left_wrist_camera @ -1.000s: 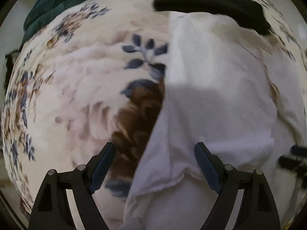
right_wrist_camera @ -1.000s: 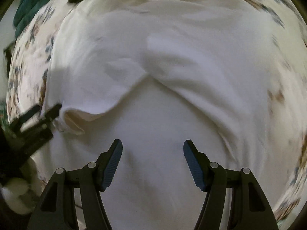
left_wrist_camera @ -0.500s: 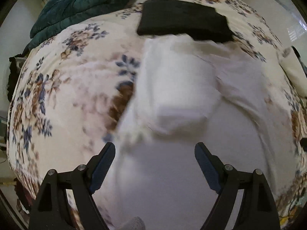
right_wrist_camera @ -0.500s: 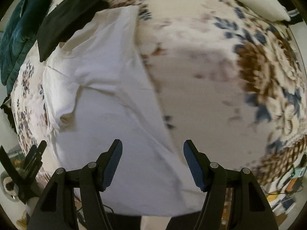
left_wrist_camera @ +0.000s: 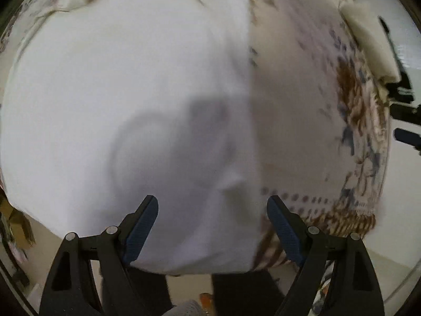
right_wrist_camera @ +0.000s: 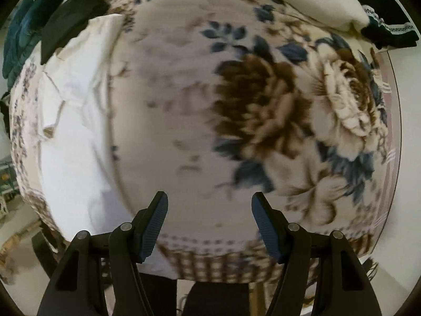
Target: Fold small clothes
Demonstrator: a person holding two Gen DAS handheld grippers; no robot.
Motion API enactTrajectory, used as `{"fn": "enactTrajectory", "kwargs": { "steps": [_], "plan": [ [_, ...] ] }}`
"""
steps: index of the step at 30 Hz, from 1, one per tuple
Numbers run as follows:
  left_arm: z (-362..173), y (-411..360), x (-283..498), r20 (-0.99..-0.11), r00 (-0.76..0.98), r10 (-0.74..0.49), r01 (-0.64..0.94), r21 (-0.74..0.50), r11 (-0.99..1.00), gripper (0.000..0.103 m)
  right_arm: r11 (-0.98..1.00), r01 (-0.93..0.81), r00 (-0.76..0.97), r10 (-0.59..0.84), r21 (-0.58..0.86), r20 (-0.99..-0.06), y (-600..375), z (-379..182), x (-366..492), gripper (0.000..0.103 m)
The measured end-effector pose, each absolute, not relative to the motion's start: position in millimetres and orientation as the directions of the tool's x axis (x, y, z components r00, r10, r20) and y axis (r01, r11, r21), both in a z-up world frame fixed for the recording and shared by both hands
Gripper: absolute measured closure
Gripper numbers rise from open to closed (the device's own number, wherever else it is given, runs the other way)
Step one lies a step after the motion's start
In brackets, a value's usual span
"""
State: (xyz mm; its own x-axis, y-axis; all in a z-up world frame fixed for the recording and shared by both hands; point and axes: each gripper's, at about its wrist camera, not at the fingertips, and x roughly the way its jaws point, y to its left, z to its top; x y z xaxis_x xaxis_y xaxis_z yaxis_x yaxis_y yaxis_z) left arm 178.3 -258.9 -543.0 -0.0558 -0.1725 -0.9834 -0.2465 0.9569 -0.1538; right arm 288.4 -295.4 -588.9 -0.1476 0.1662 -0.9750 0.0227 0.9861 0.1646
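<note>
A white garment (left_wrist_camera: 126, 92) lies spread on a floral bedspread (left_wrist_camera: 302, 110) and fills most of the left wrist view; its lower edge hangs over the bed's near side. My left gripper (left_wrist_camera: 212, 220) is open and empty above the garment's lower right part. In the right wrist view the same garment (right_wrist_camera: 71, 137) lies at the left, one side folded in. My right gripper (right_wrist_camera: 209, 217) is open and empty over bare bedspread (right_wrist_camera: 200, 110), to the right of the garment.
A folded black garment (right_wrist_camera: 71, 26) and a dark teal blanket (right_wrist_camera: 21, 26) lie at the far left of the bed. A cream pillow (right_wrist_camera: 310, 2) and a dark cloth (right_wrist_camera: 386, 26) lie at the far right. The bed's near edge (right_wrist_camera: 218, 263) is just below my right gripper.
Both grippers have pulled back toward the bed's near edge. The left view swung down and right over the garment's lower part. The right gripper moved right, off the garment onto bare bedspread.
</note>
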Motion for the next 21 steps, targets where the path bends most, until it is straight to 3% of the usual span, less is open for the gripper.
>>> {"fn": "enactTrajectory", "kwargs": {
  "steps": [4, 10, 12, 13, 14, 16, 21],
  "plan": [
    [-568, -301, 174, -0.997, -0.078, -0.01, -0.212, 0.007, 0.977, 0.019, 0.985, 0.038, -0.173, 0.175, 0.171, -0.969, -309, -609, 287, 0.035],
    [-561, -297, 143, -0.993, -0.064, 0.095, -0.222, 0.107, 0.969, 0.021, 0.979, -0.026, -0.18, 0.196, 0.204, -0.964, -300, -619, 303, 0.035],
    [-565, -301, 139, -0.994, -0.068, 0.083, -0.21, 0.096, 0.973, 0.046, 0.975, -0.047, -0.176, 0.204, 0.216, -0.963, -294, -622, 318, 0.035],
    [-571, -305, 139, -0.993, -0.082, 0.088, -0.187, 0.102, 0.977, 0.077, 0.973, -0.054, -0.173, 0.212, 0.225, -0.962, -290, -622, 327, 0.035],
    [-575, -307, 138, -0.992, -0.09, 0.091, -0.173, 0.105, 0.979, 0.095, 0.971, -0.064, -0.166, 0.216, 0.229, -0.962, -286, -621, 337, 0.035],
    [-570, -301, 139, -0.996, -0.065, 0.069, -0.201, 0.081, 0.976, 0.101, 0.969, -0.083, -0.152, 0.217, 0.231, -0.964, -278, -619, 354, 0.035],
    [-524, -270, 126, -0.999, 0.04, -0.015, -0.283, -0.026, 0.959, 0.102, 0.952, -0.149, -0.13, 0.248, 0.266, -0.96, -249, -618, 406, 0.035]
  ]
}}
